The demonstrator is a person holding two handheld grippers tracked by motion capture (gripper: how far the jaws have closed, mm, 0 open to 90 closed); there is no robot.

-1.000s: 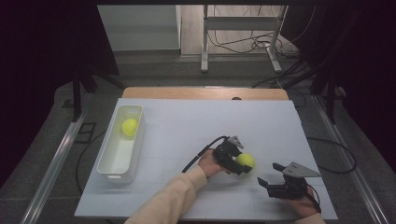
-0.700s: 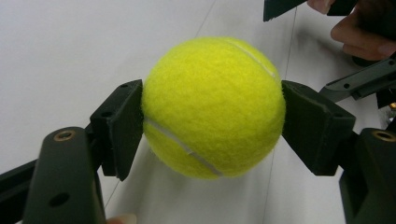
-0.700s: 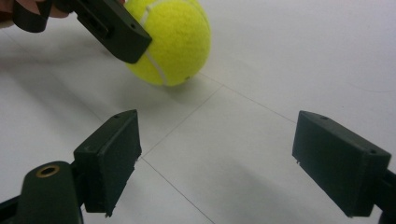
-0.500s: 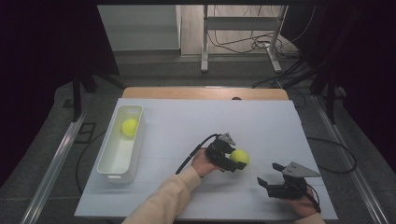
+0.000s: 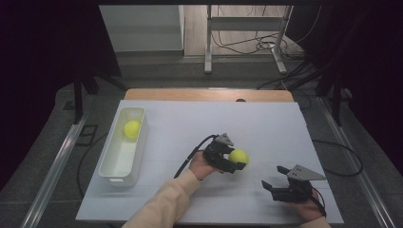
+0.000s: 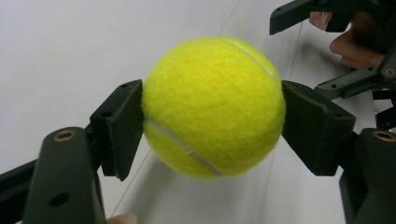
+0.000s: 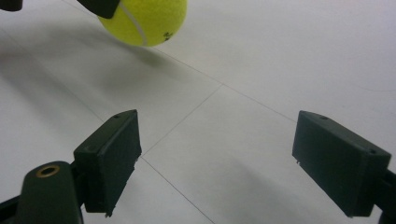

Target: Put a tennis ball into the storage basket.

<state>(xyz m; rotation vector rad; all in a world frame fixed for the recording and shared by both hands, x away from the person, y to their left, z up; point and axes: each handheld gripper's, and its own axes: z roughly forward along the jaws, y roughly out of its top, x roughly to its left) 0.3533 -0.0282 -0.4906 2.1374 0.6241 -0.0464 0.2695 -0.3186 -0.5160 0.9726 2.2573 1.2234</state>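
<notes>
Above the table (image 5: 266, 123), left tongs (image 5: 236, 161) clamp a tennis ball (image 5: 238, 156), probably bound for the bin (image 5: 114, 164); right tongs (image 5: 278, 181) gape empty.

Bare worktop (image 5: 199, 123) lies open between the white bin (image 5: 110, 166) and the left tool (image 5: 236, 162); the right tool (image 5: 273, 183) stands beyond, apart.

Left gripper (image 6: 212, 112): its two black jaws clamp a fuzzy yellow-green tennis ball (image 6: 212, 105) from either side, pads pressed against the felt. The ball hangs clear of the white table surface (image 6: 70, 42). At upper right, the other black gripper (image 6: 327, 46), jaws apart, held by a hand (image 6: 350, 42).
</notes>
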